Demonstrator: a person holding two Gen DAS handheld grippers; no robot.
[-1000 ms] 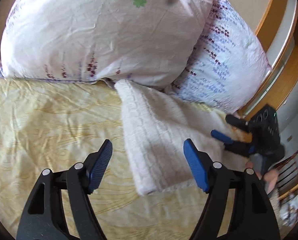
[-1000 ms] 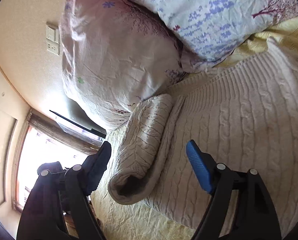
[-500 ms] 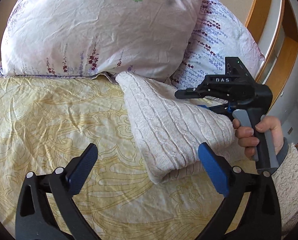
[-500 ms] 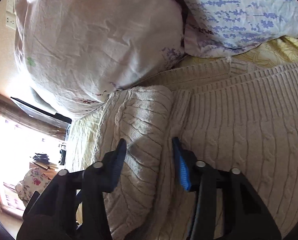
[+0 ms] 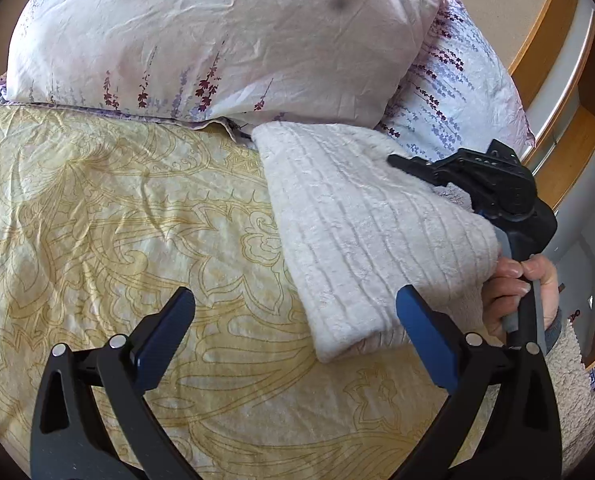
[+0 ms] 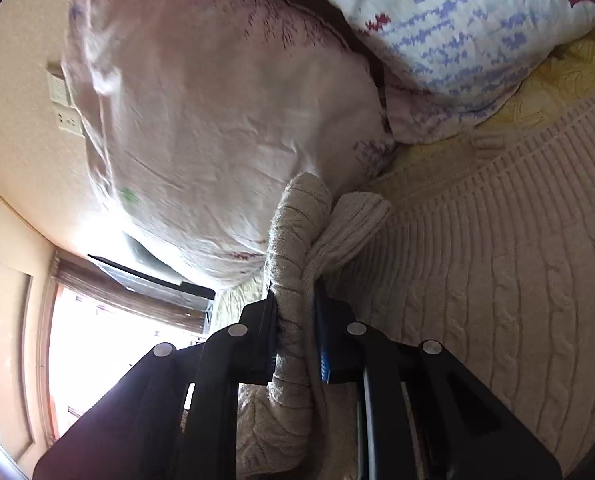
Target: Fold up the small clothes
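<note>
A cream cable-knit sweater lies on the yellow patterned bedspread, its left edge folded over into a thick roll. My left gripper hovers wide open just in front of the sweater's near corner, touching nothing. My right gripper is closing on the rolled fold of the sweater, and its blue pads pinch the knit from both sides. In the left wrist view the right gripper sits on the sweater's right side, held by a person's hand.
Two floral pillows lean at the head of the bed, right behind the sweater. A wooden headboard or shelf stands to the right. A bright window and wall sockets show in the right wrist view.
My right gripper closed from open onto the rolled sweater edge and bunched it up. My left gripper opened wider and dropped slightly toward the bedspread.
</note>
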